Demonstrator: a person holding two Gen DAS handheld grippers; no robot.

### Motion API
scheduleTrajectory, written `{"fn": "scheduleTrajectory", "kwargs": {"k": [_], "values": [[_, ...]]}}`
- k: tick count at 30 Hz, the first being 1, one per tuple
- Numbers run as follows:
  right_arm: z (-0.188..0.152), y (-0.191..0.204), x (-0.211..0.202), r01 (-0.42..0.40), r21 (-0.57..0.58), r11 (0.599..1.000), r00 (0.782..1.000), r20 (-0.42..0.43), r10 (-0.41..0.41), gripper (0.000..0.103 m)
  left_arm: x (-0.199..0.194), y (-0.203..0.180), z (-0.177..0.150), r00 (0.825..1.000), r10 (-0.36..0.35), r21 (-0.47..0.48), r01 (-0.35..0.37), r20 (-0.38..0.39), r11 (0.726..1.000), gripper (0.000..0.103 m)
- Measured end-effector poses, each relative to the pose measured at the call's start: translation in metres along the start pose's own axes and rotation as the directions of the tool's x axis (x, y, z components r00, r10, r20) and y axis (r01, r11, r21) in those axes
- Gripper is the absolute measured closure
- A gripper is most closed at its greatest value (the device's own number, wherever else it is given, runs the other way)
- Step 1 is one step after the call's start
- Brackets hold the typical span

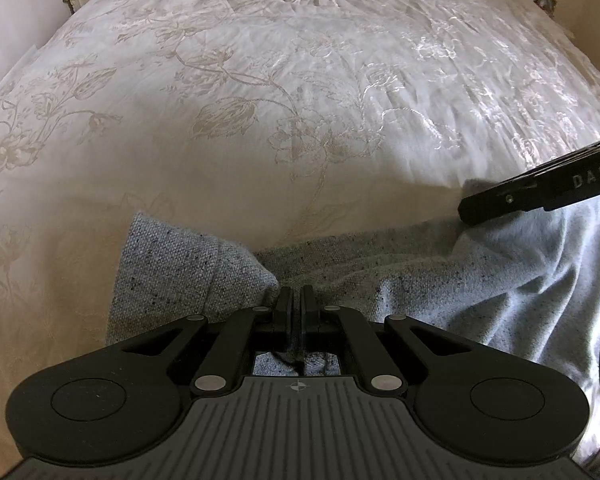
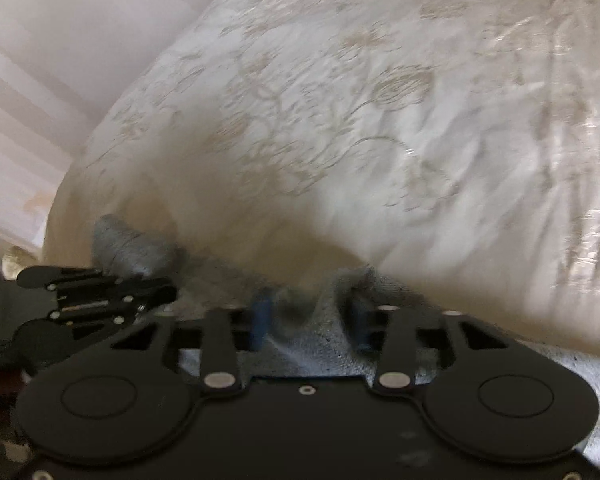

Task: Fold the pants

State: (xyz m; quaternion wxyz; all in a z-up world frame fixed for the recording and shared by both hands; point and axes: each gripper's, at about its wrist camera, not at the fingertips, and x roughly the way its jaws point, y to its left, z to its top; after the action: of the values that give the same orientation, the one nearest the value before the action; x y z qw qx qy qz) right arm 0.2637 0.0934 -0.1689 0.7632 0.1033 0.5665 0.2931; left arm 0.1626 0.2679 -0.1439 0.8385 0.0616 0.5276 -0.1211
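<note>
Left wrist: left hand-held gripper [image 1: 297, 300] pinches grey pants [image 1: 420, 280]; right hand-held gripper [image 2: 310, 322], blurred, apparently straddles them part-open.

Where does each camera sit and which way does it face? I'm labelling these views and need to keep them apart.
Left wrist: on the left gripper, facing down over grey pants on the floral bedspread; its jaws are shut on a fold of the pants, and the right gripper enters at the right edge.
Right wrist: on the right gripper, blurred, facing the same way, with cloth between its jaws.
Shared: pants, bedspread, each other's gripper.
</note>
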Motion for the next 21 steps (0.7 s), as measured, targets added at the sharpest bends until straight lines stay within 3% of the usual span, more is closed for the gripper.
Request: {"fn": "scheduleTrajectory", "kwargs": {"k": [1,3,5,7,8,11,14,16,21], "values": [[0.001,0.001,-0.001,-0.005,-0.006,1.0,1.0,0.003,0.005,0.095,0.0,0.0,0.0,1.0,-0.001,0.001,0.001,0.0,1.0,0.099],[0.002,-0.004,-0.005,-0.037,0.021,0.999,0.999,0.017,0.036,0.096,-0.004,0.0,0.003,1.0,0.003,0.006,-0.003,0.012,1.0,0.099],[0.006,-0.009,-0.02,-0.056,0.064,0.996,0.995,0.082,0.051,0.098,-0.023,-0.002,0.009,0.992,0.057,0.019,-0.059,0.109,0.998,0.099],[0.014,-0.022,-0.04,-0.039,0.161,0.986,0.979,0.202,0.006,0.098,-0.041,-0.002,0.012,0.973,0.092,0.014,-0.097,0.211,0.995,0.098],[0.018,-0.031,-0.044,-0.026,0.223,0.974,0.972,0.234,-0.027,0.098,-0.043,0.0,0.012,0.971,0.088,0.011,-0.092,0.221,0.996,0.098],[0.028,-0.043,-0.028,0.036,0.272,0.962,0.973,0.21,-0.095,0.098,-0.021,0.003,0.005,0.991,0.095,0.025,-0.098,0.096,0.995,0.098],[0.037,-0.036,-0.008,0.083,0.232,0.969,0.979,0.163,-0.122,0.098,0.002,0.014,-0.012,0.993,0.108,0.011,-0.107,-0.04,0.994,0.098],[0.043,-0.034,0.004,0.11,0.225,0.968,0.981,0.134,-0.143,0.098,0.004,0.018,-0.024,0.993,0.093,0.014,-0.092,-0.075,0.996,0.098],[0.052,-0.042,0.03,0.171,0.197,0.965,0.981,0.059,-0.186,0.098,-0.001,0.008,-0.041,0.985,0.126,0.16,-0.105,-0.122,0.981,0.099]]}}
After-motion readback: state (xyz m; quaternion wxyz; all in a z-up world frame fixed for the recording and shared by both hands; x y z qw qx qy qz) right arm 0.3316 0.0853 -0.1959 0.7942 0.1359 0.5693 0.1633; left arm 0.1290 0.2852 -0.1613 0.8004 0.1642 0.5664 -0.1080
